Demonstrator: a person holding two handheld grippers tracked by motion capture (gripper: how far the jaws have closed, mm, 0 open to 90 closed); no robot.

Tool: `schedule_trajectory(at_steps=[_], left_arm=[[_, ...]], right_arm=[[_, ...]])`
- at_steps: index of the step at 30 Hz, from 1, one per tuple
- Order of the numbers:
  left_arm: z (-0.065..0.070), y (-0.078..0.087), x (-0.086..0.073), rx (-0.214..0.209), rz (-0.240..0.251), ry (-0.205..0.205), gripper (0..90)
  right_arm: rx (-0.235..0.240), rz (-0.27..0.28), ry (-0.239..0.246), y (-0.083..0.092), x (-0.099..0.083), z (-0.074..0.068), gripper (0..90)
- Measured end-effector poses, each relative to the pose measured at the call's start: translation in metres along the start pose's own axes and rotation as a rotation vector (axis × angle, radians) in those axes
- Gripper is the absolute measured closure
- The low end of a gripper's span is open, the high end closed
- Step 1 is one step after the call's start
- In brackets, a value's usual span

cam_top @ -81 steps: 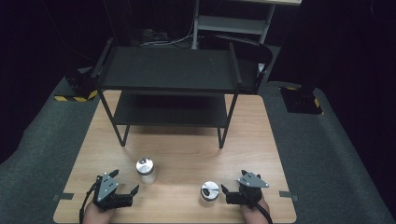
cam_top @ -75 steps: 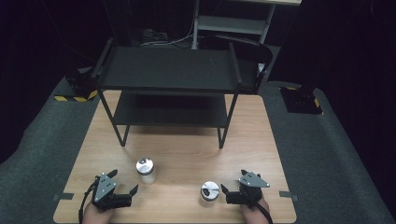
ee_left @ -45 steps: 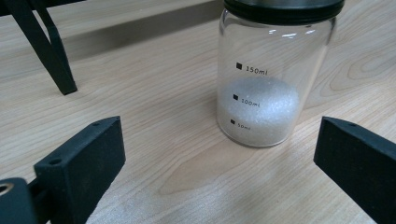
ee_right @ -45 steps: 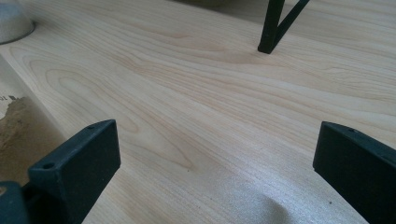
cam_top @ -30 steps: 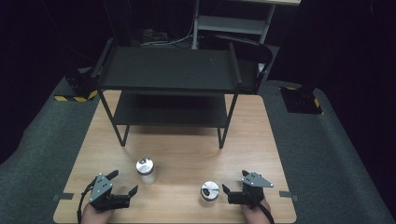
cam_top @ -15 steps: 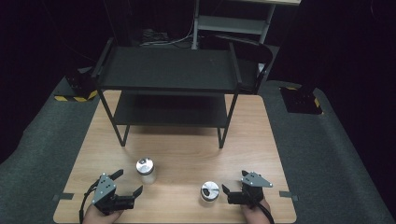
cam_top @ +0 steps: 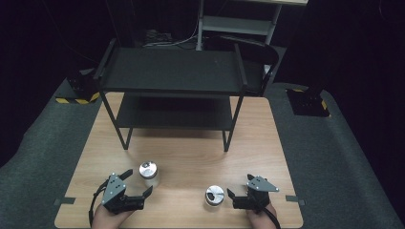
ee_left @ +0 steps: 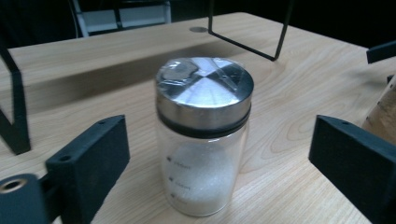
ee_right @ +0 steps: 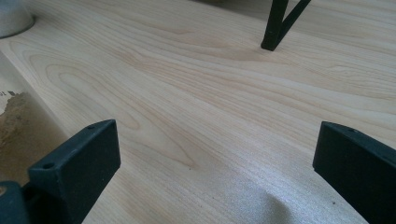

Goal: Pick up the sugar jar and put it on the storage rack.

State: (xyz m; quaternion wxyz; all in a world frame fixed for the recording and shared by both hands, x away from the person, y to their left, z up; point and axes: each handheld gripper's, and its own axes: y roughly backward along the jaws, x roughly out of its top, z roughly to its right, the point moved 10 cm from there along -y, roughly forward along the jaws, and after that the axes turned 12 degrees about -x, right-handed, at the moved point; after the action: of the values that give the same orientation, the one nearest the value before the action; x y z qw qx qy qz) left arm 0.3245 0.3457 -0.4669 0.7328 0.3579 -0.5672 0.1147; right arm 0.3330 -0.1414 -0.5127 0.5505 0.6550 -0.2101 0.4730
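My left gripper (cam_top: 136,183), jaws wide and just closing a little, had the upright jar of white grains (ee_left: 203,135) standing between them, untouched, near-left on the table (cam_top: 191,157). My right gripper (cam_top: 239,198) gaped empty, farther off.

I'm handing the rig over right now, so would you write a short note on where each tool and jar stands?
Left tool: open, jaws have just been closing in a little, either side of the left jar but not touching it.
Right tool: open, nothing between the jaws, resting beside the right jar.
Jars: both upright on the table, metal lids on; the left one holds white grains. The rack behind them has bare shelves.
Done: the left tool is lined up on its jar.
Left: probably close on the left jar and lift it; the right jar is not yet between the right tool's jaws.
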Motion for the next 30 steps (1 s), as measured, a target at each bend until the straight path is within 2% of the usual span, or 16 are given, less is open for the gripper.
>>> schedule_trajectory(at_steps=[5,9,17,25,26,30], left_arm=[[-0.003,-0.006,0.005,-0.006,-0.005,0.002,7.3],[-0.007,-0.009,0.006,-0.003,0.004,0.019,9.6],[-0.011,-0.017,0.008,0.004,-0.005,0.010,19.4],[-0.013,-0.025,0.009,0.002,-0.008,-0.004,25.0],[-0.013,-0.025,0.009,0.001,-0.006,-0.015,26.3],[-0.013,-0.026,0.008,0.005,0.007,-0.016,31.2]], right_arm=[[0.004,-0.002,0.000,0.000,0.000,0.000,0.6],[0.005,-0.002,0.000,0.000,0.000,0.001,0.6],[0.006,0.000,-0.001,0.000,0.000,0.001,0.6],[0.006,0.003,-0.006,0.000,0.000,0.001,0.6],[0.006,0.003,-0.006,0.000,0.000,0.001,0.6],[0.006,0.004,-0.004,0.000,0.000,0.001,0.6]])
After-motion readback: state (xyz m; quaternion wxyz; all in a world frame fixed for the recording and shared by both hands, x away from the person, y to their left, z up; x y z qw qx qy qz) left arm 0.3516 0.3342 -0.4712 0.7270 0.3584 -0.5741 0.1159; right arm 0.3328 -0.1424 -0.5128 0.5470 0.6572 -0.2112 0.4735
